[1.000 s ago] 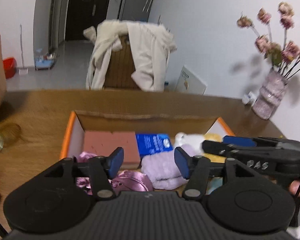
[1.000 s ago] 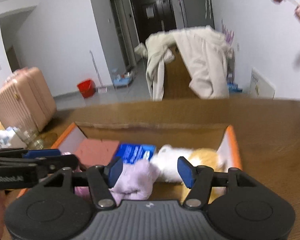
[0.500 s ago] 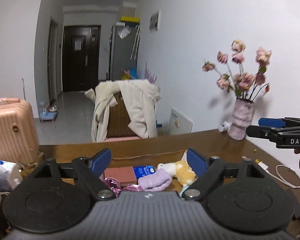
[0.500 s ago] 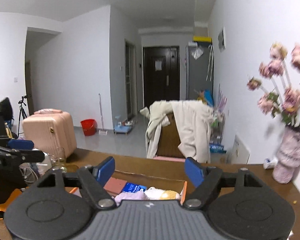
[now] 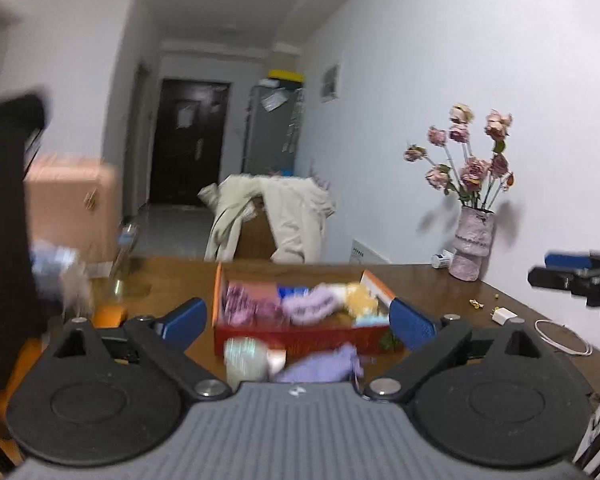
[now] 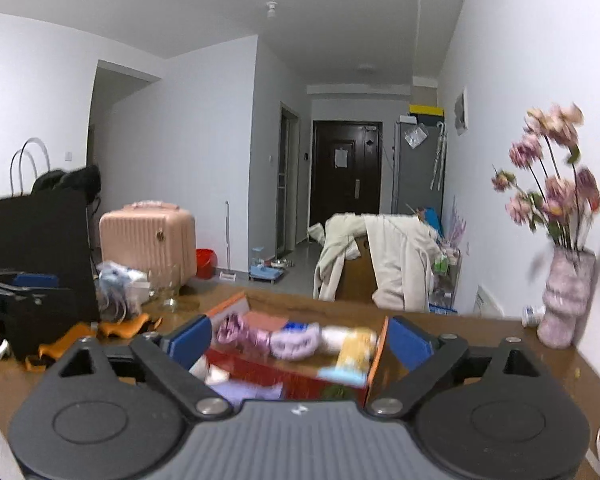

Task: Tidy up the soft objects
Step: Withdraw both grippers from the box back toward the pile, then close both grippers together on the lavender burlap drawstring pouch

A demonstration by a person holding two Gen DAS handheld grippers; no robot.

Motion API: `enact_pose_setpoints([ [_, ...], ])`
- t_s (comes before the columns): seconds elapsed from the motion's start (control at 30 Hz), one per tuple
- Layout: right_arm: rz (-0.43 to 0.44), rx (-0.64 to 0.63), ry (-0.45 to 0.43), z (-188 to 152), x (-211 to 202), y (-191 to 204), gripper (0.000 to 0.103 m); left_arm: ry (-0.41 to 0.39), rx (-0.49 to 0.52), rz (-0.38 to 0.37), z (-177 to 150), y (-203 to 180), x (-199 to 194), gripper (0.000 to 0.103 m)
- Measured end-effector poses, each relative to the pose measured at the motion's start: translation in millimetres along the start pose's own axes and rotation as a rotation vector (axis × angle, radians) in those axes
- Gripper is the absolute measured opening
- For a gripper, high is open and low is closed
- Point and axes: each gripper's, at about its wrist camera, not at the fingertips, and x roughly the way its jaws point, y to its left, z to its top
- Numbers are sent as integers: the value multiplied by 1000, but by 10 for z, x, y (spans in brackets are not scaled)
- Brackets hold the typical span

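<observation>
Soft objects [image 5: 300,306] are lying packed in an orange box [image 5: 300,336] on the wooden table [image 5: 440,288], straight ahead of both claws and beyond their tips — a lilac fluffy piece [image 6: 296,342], a yellow-and-white plush [image 6: 350,342] and pink-purple bundles [image 5: 246,308] among them. More lilac fabric [image 5: 320,366] and a blurred pale roll [image 5: 246,360] are sitting on the table just in front of the box, closer to the left claw.

Left claw [image 5: 298,322] is spreading its jaws, already wide, gripping nothing; the box is showing in the gap but the blue pads [image 5: 184,320] are not touching it. Right claw [image 6: 298,338] is likewise opening wide and empty. Both are pointing slightly downward, side by side — each one's tip is showing at the edge of the other's view. Off to the right claw's right, a vase of pink flowers [image 6: 564,296] is standing by the wall.
</observation>
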Motion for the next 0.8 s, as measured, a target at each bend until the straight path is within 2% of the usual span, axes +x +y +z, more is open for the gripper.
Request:
enact_pose_setpoints([
  [0.07, -5, 8, 19, -264, -73, 83, 95, 23, -72, 5, -263, 90, -115, 102],
  [0.17, 5, 58, 73, -619, -68, 154, 95, 74, -115, 18, -506, 210, -142, 102],
  [0.33, 37, 192, 143, -965, 131, 129, 95, 139, -142, 55, -604, 352, 41, 102],
  [0.53, 84, 283, 207, -1064, 653, 101, 94, 181, -137, -9, -571, 363, 640, 101],
  [0.7, 153, 347, 225, -967, 1370, 41, 90, 297, -173, -60, -511, 482, 1401, 94],
  [0.8, 128, 375, 255, -926, 1866, -28, 88, 357, -219, -93, -532, 579, 1812, 92],
])
